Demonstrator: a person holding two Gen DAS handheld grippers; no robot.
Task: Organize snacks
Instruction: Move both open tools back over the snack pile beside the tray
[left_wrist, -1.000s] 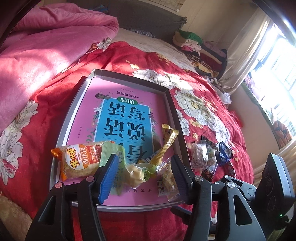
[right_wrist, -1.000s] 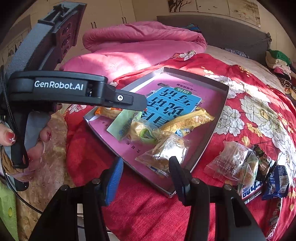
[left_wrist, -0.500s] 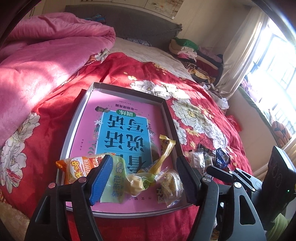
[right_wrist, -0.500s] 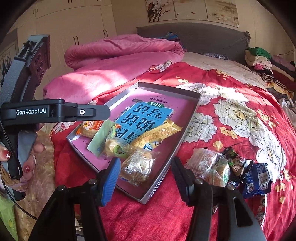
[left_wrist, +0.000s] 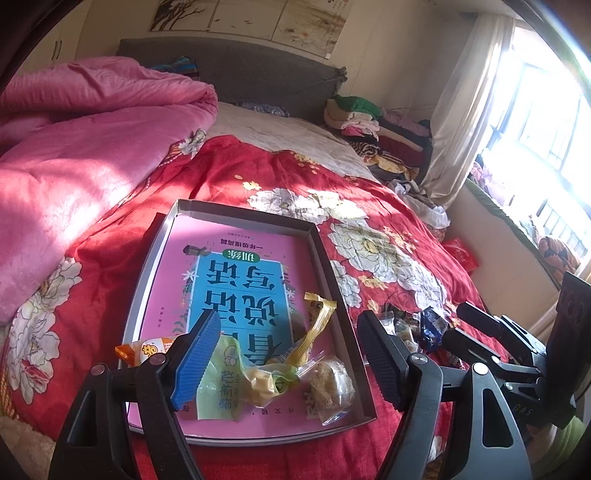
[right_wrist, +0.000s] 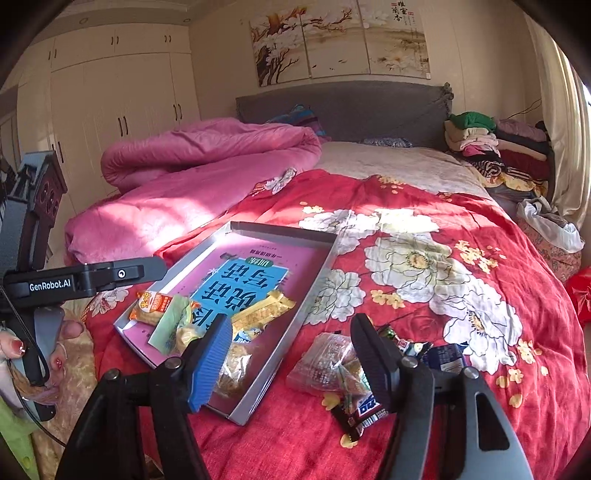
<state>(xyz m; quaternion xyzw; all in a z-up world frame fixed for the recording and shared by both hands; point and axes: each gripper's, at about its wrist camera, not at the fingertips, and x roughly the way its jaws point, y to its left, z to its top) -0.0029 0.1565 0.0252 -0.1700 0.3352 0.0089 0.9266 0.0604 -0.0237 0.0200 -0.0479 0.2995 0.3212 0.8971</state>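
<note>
Snack packets lie at the near end of the tray — between and beyond the left gripper fingers, untouched. Loose snack pile sits on the red bedspread — between the right gripper fingers. Both jaws have just been opening and grip nothing.

Left gripper tilted downward, jaws apart, just been opening, nothing pinched. Right gripper likewise angled down, jaws just widening, empty. Hand grips left handle.
</note>
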